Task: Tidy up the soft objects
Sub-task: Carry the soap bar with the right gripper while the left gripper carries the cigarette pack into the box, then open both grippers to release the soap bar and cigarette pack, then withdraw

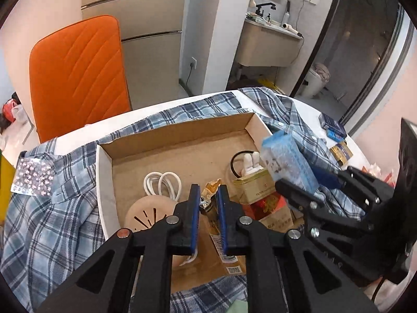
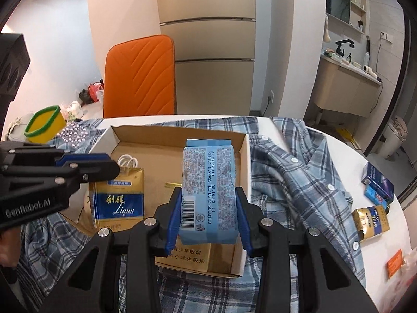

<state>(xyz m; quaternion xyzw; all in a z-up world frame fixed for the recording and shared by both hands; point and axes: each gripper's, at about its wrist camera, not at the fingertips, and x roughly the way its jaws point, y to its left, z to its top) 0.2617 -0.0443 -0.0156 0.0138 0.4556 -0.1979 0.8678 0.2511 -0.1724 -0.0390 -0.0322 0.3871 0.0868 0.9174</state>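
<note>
Light-blue plastic tissue pack clamped between right gripper fingers, held above open cardboard box on blue plaid shirt spread over white desk. Left gripper fingers pinching what looks like a crumpled gold wrapper over same box.
</note>
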